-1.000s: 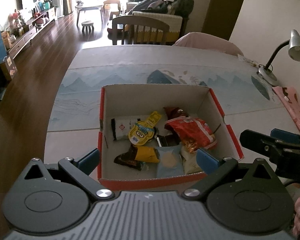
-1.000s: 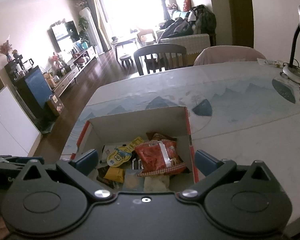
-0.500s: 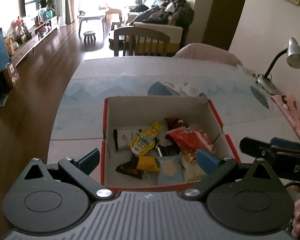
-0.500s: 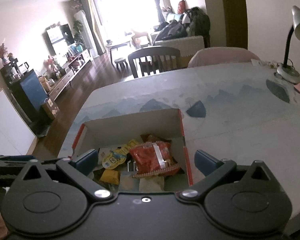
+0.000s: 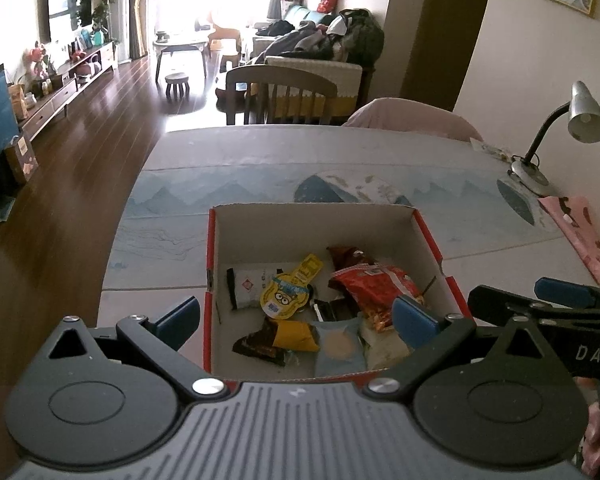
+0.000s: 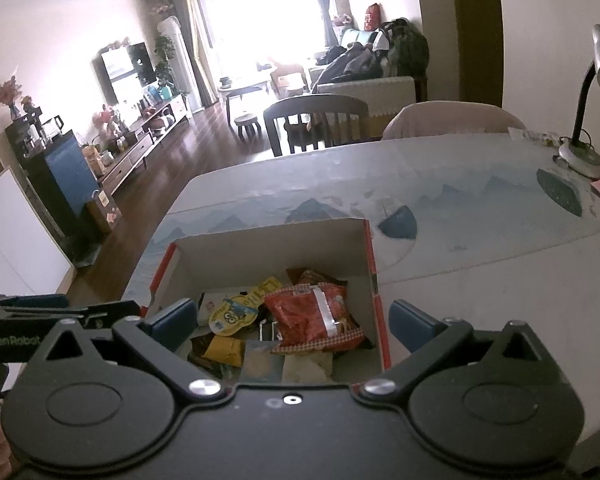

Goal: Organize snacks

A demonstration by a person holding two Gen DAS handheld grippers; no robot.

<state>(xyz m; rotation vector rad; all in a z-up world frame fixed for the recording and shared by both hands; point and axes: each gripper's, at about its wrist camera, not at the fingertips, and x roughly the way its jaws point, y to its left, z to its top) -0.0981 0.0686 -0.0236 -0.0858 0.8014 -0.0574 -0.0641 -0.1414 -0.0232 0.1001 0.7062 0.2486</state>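
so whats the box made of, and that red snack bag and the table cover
The box looks like cardboard: matte pale walls inside, red printed outside, thin folded edges. The red snack bag seems glossy plastic film, crinkled and catching light. The table cover looks like smooth wipeable vinyl or plastic with a printed blue mountain pattern, though coated cloth is possible.

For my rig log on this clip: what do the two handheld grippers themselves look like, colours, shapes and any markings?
Both are matte black with blue finger pads and silver pivot screws above two round housings. The left gripper has a grey ribbed top plate; side-on in the right view its body carries green "GenRobot" lettering. The right gripper has a smooth black top plate; side-on in the left view it shows white letters "DAS", cut off by the frame edge. No cables or sleeves are visible.
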